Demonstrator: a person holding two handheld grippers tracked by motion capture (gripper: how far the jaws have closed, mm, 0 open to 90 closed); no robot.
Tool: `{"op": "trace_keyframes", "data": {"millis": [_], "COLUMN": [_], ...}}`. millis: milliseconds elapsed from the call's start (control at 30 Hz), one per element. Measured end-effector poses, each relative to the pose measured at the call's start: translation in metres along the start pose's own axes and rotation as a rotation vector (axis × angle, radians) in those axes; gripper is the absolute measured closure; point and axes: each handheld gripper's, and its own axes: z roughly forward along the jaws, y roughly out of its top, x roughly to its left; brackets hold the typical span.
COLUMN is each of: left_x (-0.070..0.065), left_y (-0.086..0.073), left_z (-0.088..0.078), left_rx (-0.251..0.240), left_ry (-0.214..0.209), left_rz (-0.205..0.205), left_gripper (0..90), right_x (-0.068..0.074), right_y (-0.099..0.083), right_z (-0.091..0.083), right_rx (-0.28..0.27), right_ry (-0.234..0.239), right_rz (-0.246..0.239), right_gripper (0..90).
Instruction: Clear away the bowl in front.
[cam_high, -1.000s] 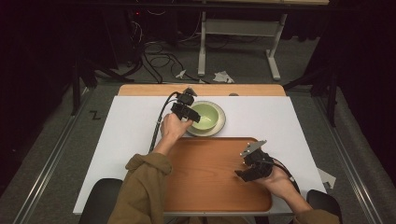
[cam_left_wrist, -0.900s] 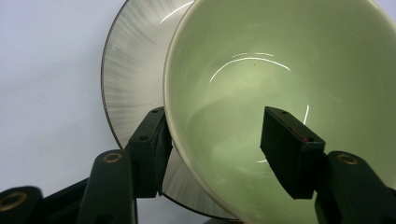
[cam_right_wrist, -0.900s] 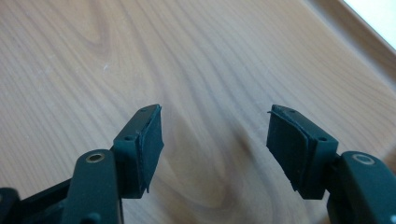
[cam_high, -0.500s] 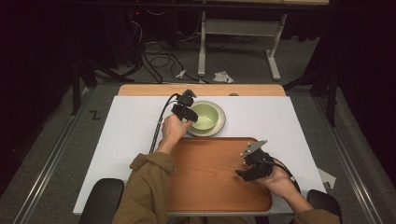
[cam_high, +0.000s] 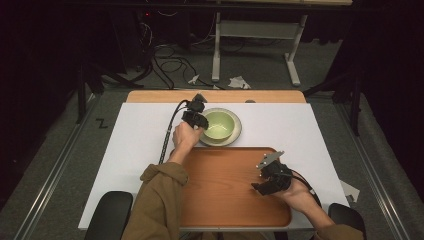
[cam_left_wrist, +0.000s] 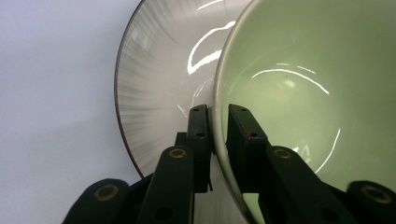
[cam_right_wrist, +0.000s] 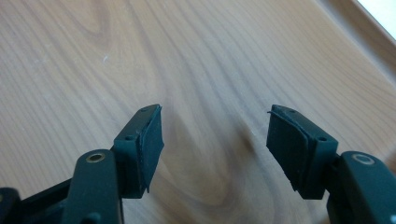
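Observation:
A pale green bowl sits on a grey plate at the back middle of the white table. My left gripper is at the bowl's left rim; its jaws have just been closing and now pinch the bowl's wall, one pad inside and one outside, with the plate beneath. My right gripper hovers low over the wooden tray near its right side, jaws open with nothing between its pads.
The white table top spreads left and right of the tray. A wooden strip runs along the far edge. Cables and a desk frame lie on the floor beyond.
The left gripper has edged onto the bowl's rim. The right hand has stayed still over the tray.

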Motion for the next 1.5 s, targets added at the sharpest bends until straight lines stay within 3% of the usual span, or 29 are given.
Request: {"op": "trace_keyframes", "data": {"millis": [200,567,800,1067,1200,1500], "left_x": [-0.002,-0.007,-0.017,-0.021,-0.022,-0.028], "left_y": [0.001,0.001,0.0,0.0,-0.001,-0.004], "left_z": [0.001,-0.002,-0.011,-0.016,-0.028,-0.045], "left_rx": [-0.015,-0.042,-0.099,-0.111,-0.134,-0.147], "left_ry": [-0.015,-0.031,-0.002,-0.016,-0.007,-0.03], "left_rz": [-0.019,0.0,0.074,0.086,0.107,0.146], "left_gripper": [81.4,83.1,82.5,82.6,82.5,82.5], "right_x": [0.001,0.002,0.002,0.001,0.002,0.002], "right_y": [0.0,0.0,0.0,0.0,0.0,0.0], "right_z": [-0.001,0.0,-0.001,-0.002,-0.001,-0.001], "right_rx": [-0.003,-0.001,-0.006,-0.018,-0.007,-0.01], "right_ry": [0.003,0.001,-0.004,-0.003,-0.005,-0.009], "right_rz": [-0.002,-0.006,-0.004,-0.003,-0.011,-0.01], "right_gripper": [36.2,36.2,36.2,36.2,36.2,36.2]}}
